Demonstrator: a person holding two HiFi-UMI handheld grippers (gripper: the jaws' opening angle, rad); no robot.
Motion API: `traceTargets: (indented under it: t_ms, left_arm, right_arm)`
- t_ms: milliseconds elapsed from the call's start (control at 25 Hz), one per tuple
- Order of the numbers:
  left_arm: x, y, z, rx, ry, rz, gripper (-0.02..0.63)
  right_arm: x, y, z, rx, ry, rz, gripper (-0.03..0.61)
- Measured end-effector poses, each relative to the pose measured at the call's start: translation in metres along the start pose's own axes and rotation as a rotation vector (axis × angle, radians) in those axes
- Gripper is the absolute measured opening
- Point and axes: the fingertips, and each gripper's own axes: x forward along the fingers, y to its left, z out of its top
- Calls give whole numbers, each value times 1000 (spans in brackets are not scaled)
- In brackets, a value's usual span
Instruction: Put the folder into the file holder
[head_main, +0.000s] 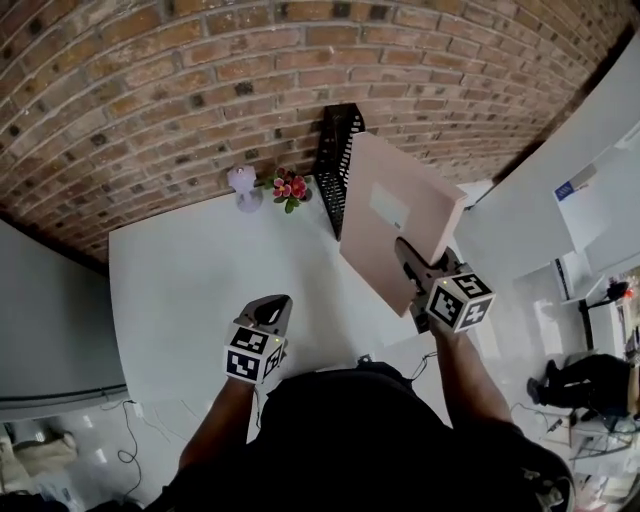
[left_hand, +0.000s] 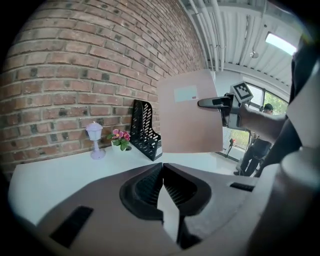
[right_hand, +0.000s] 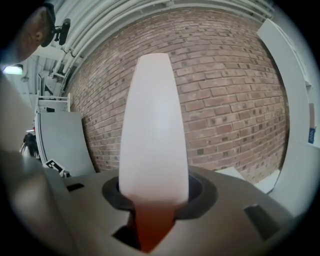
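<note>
Clamping the folder (head_main: 385, 215) by its near edge in the right gripper (head_main: 408, 252), jaws pressed on the card. Held up off the table (head_main: 180, 280), tilted, just at 3 o'clock of the black file holder (head_main: 335, 165), not inside it. At 7 o'clock, hovering the left gripper (head_main: 272, 310) low over the table, jaws together on nothing. At 9 o'clock of the file holder, flowers (head_main: 291, 188) and small lamp (head_main: 243, 185).
</note>
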Motion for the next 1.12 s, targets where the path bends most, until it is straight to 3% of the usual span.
traceTargets:
  t_ms: [280,480,680,840,1120]
  left_arm:
    - [3,-1,0,-17,11,85,5]
    - [7,-2,3,-21,19,101,5]
    - [1,0,-11,-44,47,121,5]
    - [-8,7,-18,-61,61,153,5]
    - [-16,13,-21,-84,59,184,5]
  right_arm:
    - [38,-40,79,-47,-143,-6,173]
    - [77,-56,121,-45,-250,-39,173]
    - [122,-59,136,-86,-294,-112,173]
    - [149,-57,149,-58,-332,-134,173]
    - [167,-55,145,-87,-396,-201,176]
